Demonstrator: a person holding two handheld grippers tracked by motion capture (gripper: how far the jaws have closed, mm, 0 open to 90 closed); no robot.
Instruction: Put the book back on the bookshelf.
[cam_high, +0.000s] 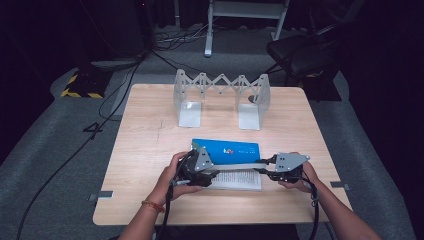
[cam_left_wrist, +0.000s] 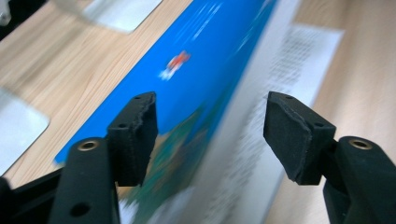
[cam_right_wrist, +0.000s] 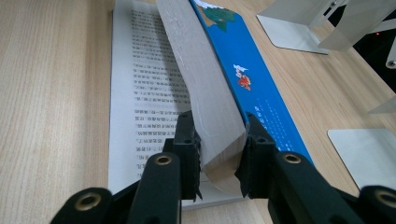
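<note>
A book with a blue cover (cam_high: 227, 149) lies open on the wooden table (cam_high: 150, 150), one printed page (cam_high: 240, 179) flat on the near side. My right gripper (cam_high: 262, 168) is at the book's right end. In the right gripper view it (cam_right_wrist: 219, 144) is shut on the thick block of pages (cam_right_wrist: 205, 93), which is lifted off the flat page (cam_right_wrist: 140, 93) with the blue cover (cam_right_wrist: 252, 74) behind it. My left gripper (cam_high: 212, 174) is at the book's left end. In the left gripper view it (cam_left_wrist: 210, 135) stands open, pads apart on either side of the raised book (cam_left_wrist: 201, 70).
An extendable metal bookend rack (cam_high: 220, 95) stands upright behind the book, its two base plates (cam_high: 190, 114) flat on the table. A chair (cam_high: 300, 52), a desk frame and cables are on the dark floor beyond the table's far edge.
</note>
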